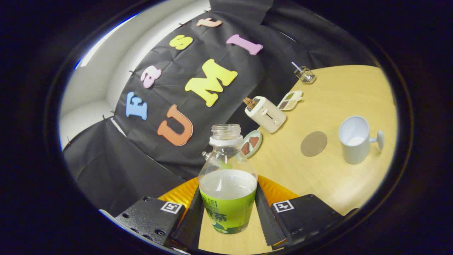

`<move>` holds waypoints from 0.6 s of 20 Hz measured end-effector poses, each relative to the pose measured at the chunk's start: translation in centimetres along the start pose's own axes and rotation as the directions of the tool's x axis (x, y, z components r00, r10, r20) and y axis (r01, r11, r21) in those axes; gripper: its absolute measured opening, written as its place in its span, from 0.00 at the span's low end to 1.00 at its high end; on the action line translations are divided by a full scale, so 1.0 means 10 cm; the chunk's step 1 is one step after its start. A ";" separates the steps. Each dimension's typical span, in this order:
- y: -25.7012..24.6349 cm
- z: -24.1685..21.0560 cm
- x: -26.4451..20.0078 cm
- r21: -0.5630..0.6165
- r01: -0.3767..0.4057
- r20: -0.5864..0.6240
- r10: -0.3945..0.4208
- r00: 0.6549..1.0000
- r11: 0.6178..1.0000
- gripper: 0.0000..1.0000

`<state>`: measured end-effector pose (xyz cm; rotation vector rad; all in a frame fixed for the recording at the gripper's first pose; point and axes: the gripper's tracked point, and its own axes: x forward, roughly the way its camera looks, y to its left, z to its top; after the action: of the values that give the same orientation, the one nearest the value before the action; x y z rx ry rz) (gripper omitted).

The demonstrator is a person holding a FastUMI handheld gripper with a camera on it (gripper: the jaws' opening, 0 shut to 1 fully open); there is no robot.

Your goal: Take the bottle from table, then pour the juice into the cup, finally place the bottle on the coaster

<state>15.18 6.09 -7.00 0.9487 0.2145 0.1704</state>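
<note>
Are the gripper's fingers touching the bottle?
Touching. In the gripper view both fingers press against the sides of the bottle, one on each side of its green label, with no gap showing.

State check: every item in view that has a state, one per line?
Tool: shut on the bottle, lifted and tilted.
Clear plastic bottle with green label: uncapped, about half full.
White mug: upright, looks empty.
Round brown coaster: bare.
Cream toaster: toast in slots.

I see a clear bottle (227, 177), green label, between my fingers; beyond them a white cup (355, 140), brown coaster (313, 143), pale wood table (339, 184).
</note>
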 end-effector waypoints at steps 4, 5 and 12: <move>-0.08 0.10 -0.03 0.073 0.000 0.015 -0.001 1.000 0.997 0.79; -0.06 0.13 -0.03 0.105 -0.017 0.021 0.015 1.000 0.994 0.78; -0.21 0.25 -0.01 0.308 -0.104 0.074 0.085 0.994 0.946 0.78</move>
<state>15.83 2.84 -7.31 1.2788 0.1428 0.2001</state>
